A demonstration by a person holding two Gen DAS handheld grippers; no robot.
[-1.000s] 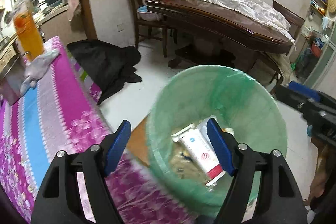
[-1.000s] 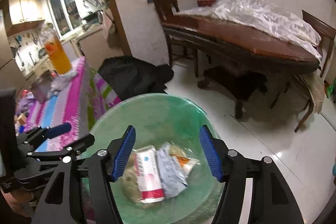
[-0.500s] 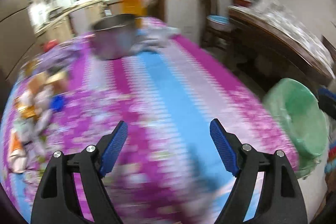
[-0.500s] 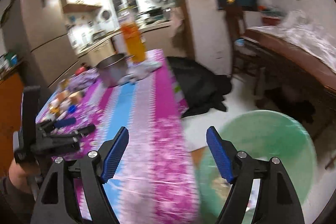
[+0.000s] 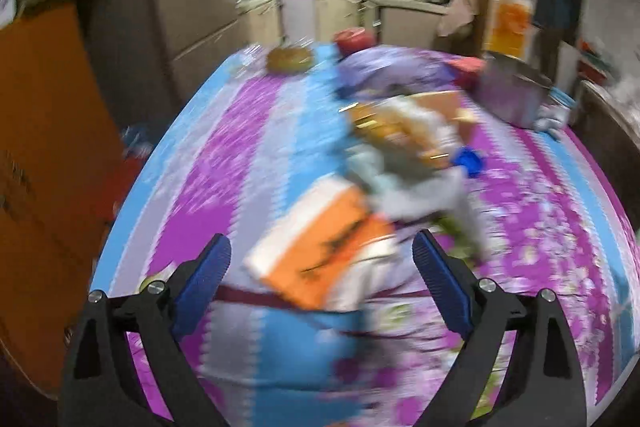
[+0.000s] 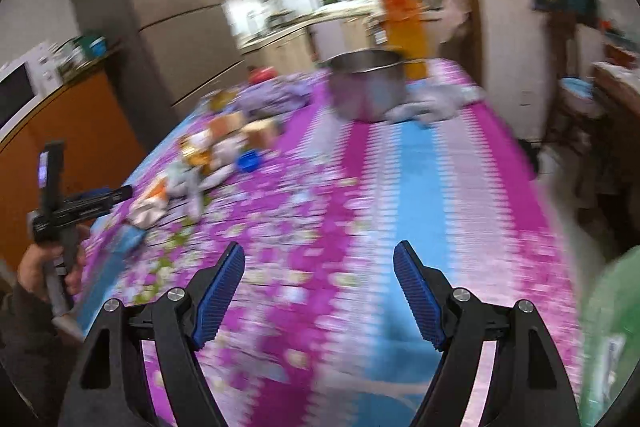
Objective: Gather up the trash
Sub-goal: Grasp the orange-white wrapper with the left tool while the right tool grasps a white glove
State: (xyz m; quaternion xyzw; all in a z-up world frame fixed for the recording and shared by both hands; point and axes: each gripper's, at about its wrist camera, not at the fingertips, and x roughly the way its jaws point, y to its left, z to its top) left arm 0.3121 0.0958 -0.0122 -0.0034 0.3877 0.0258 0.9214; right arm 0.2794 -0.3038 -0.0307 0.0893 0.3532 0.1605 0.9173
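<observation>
Both claws are swinging away from the green-lined bin (image 6: 612, 339), which a second ago sat right beneath them and is now only showing at the right edge of the right wrist view. The left claw (image 5: 320, 267) is now facing the pile of trash (image 5: 400, 155) on the bench (image 5: 248, 131), its jaws opening wider, with an orange-and-white packet (image 5: 320, 251) lying beyond them. The right claw (image 6: 318, 287), also wider than before, is now hanging over bare cloth

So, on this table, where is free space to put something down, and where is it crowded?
Free: the striped tablecloth between the wrapper pile and the table's right edge, in front of the steel pot. Also the strip left of the orange packet. Crowded: the pile itself.
</observation>
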